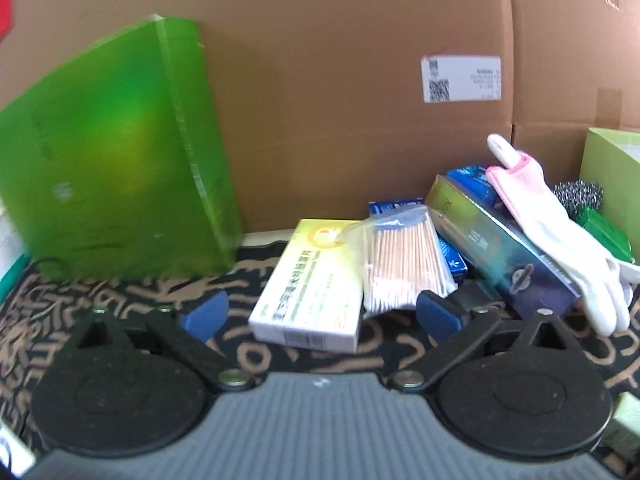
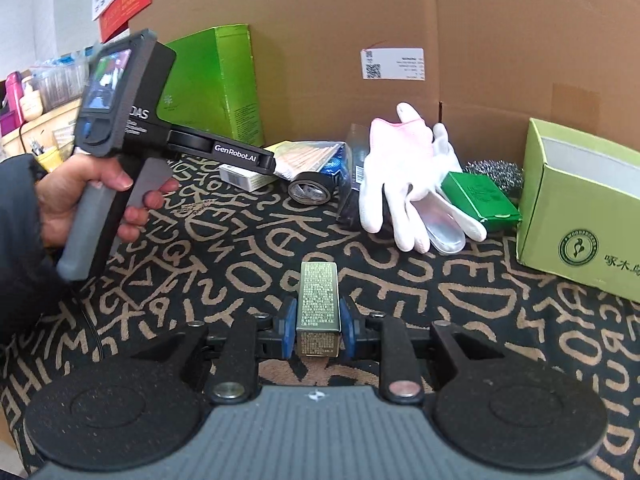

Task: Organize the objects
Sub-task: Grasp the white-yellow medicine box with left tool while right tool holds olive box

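On the patterned cloth seen from the left wrist, the left gripper is held with its jaws spread wide and nothing gripped; one white and yellow carton lies between the two blue pads without being touched. One bag of cotton swabs is laid across that carton's far corner. One tall green box stands upright at the left against the cardboard wall. One dark long box is tilted over two blue packets, and one pink-cuffed white glove is draped on it. One steel scourer is seen behind.

From the right wrist, the right gripper is seen closed on one small gold box, which is held upright just above the cloth. One hand is wrapped around the left gripper's handle. One roll of black tape, one flat green packet and one open pale green carton are counted beyond.
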A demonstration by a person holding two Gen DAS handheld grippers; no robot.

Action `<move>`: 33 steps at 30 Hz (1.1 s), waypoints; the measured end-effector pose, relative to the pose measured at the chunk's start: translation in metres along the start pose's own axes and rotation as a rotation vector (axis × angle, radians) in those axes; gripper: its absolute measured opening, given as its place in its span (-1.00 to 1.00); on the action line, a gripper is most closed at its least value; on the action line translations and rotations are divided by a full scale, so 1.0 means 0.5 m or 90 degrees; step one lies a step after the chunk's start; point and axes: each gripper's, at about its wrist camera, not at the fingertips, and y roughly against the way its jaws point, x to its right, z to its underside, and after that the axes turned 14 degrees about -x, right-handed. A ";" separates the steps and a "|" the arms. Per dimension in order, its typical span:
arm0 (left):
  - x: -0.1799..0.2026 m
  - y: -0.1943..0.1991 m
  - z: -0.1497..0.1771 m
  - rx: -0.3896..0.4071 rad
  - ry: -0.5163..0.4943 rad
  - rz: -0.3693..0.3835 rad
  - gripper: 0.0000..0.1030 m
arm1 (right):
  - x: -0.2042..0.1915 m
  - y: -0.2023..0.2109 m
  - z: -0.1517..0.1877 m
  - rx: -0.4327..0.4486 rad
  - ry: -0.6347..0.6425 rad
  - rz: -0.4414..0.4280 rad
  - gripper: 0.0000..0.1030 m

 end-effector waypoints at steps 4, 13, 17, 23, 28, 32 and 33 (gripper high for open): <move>-0.029 -0.057 -0.027 -0.031 0.011 0.019 0.96 | 0.003 0.000 0.000 -0.004 0.000 -0.003 -0.49; -0.076 -0.079 -0.028 -0.069 0.056 0.072 0.36 | 0.006 -0.003 0.000 -0.009 -0.008 -0.005 -0.49; -0.060 -0.039 0.000 -0.090 0.062 0.073 0.35 | 0.004 0.002 0.003 -0.011 -0.010 -0.009 -0.49; -0.010 0.078 0.097 -0.125 0.032 0.075 0.31 | -0.003 0.026 0.019 -0.012 -0.007 -0.010 -0.49; 0.013 0.155 0.191 -0.112 0.031 0.102 0.32 | -0.005 0.047 0.035 -0.019 0.004 -0.009 -0.49; 0.015 0.152 0.187 -0.100 0.033 0.065 0.43 | -0.004 0.047 0.036 -0.020 -0.005 -0.005 -0.49; 0.015 0.146 0.177 -0.100 0.033 0.063 0.44 | -0.005 0.048 0.037 -0.019 -0.005 -0.005 -0.49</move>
